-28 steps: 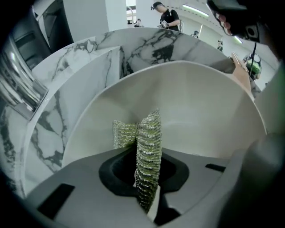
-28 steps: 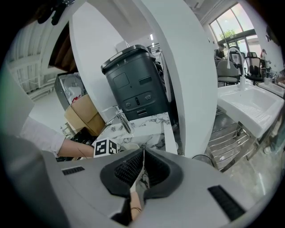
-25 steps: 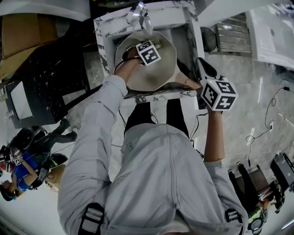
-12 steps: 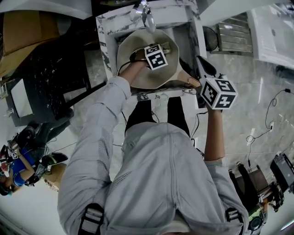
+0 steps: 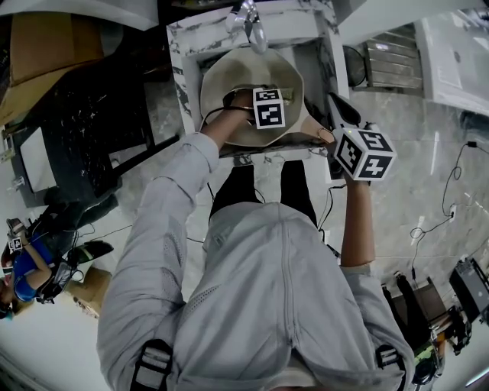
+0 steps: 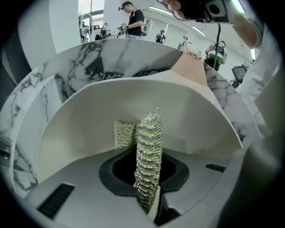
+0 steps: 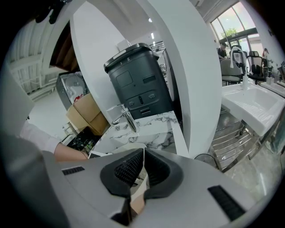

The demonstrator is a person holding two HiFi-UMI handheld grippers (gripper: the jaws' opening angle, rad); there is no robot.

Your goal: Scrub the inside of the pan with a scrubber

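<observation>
A cream pan [image 5: 237,92] lies tilted in the marble sink [image 5: 179,38] at the top of the head view. My left gripper [image 5: 266,98] is inside the pan, shut on a yellow-green mesh scrubber [image 6: 149,160] that presses on the pan's pale inner wall [image 6: 133,102]. The scrubber stands upright between the jaws and folds over at its far end. My right gripper [image 5: 336,122] is shut on the pan's beige handle [image 5: 317,134] at the sink's right edge. In the right gripper view the beige handle [image 7: 137,198] shows between the closed jaws.
A chrome faucet [image 5: 250,15] hangs over the back of the sink. A dark bin [image 7: 138,80] stands behind the counter. Cardboard boxes [image 5: 46,46] and a black crate [image 5: 84,130] lie at the left, a white basin [image 5: 458,53] at the right. Other people stand at lower left.
My left gripper has slid rightward across the inside of the pan with the scrubber. The right gripper has stayed in place on the handle.
</observation>
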